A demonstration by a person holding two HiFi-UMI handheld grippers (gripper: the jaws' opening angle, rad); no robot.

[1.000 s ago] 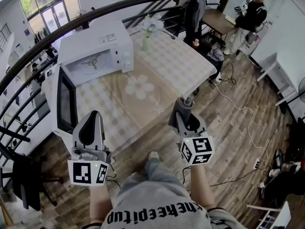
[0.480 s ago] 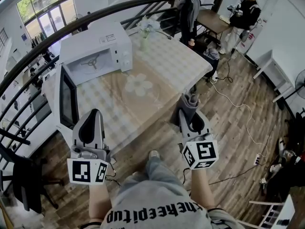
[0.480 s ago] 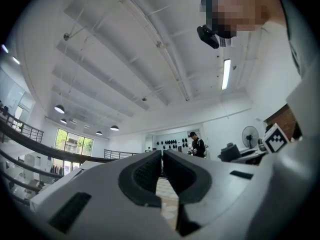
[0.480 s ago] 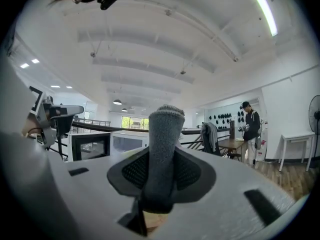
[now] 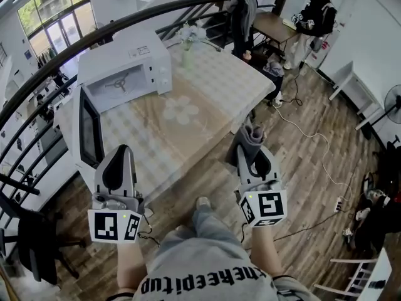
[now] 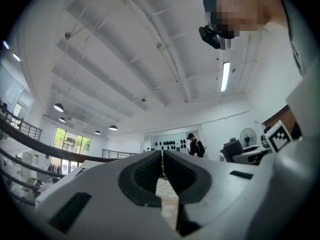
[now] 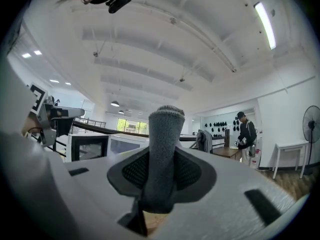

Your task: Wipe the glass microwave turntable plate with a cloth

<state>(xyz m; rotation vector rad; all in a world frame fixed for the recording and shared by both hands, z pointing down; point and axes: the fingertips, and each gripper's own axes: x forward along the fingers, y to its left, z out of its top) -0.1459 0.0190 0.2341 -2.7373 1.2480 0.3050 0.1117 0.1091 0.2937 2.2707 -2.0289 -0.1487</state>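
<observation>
Pinching a grey, seemingly rolled cloth (image 7: 164, 134) upright, the right gripper (image 5: 249, 150) sits beside the closed, empty left gripper (image 6: 162, 158).

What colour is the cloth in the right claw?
The cloth is grey, clearest in right gripper view.

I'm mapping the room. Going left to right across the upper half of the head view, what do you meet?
microwave → flower vase → grey cloth → person in black → standing fan
</observation>
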